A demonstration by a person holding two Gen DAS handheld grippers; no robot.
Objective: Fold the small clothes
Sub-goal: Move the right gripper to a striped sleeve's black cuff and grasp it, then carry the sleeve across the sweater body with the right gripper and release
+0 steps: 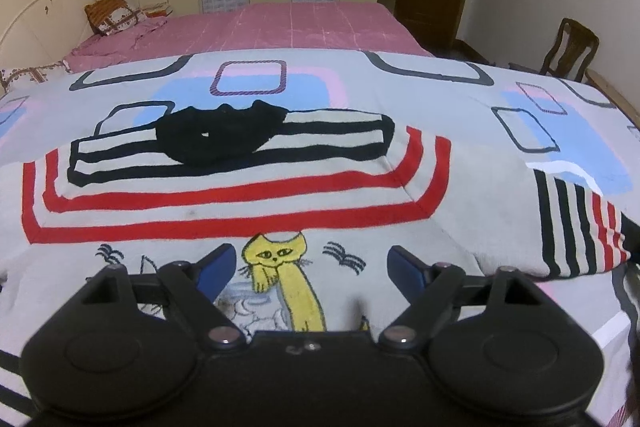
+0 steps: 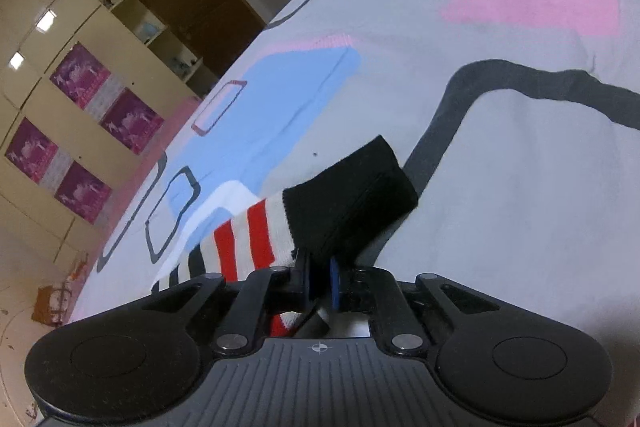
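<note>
A small grey sweater (image 1: 224, 203) with red and black stripes and a yellow cat lies spread on the bed. Its black collar (image 1: 218, 135) sits at the far side. My left gripper (image 1: 310, 265) is open and empty, just above the cat picture. The right sleeve (image 1: 576, 227) with red and black stripes lies at the right. In the right wrist view my right gripper (image 2: 320, 281) is shut on the sleeve's black cuff (image 2: 348, 203), holding it just above the bed cover.
The sweater rests on a grey bed cover (image 1: 460, 95) with blue, pink and dark squares. A pink bed (image 1: 280, 27) lies beyond, with wardrobes behind. A wooden chair (image 1: 572, 47) stands at the right.
</note>
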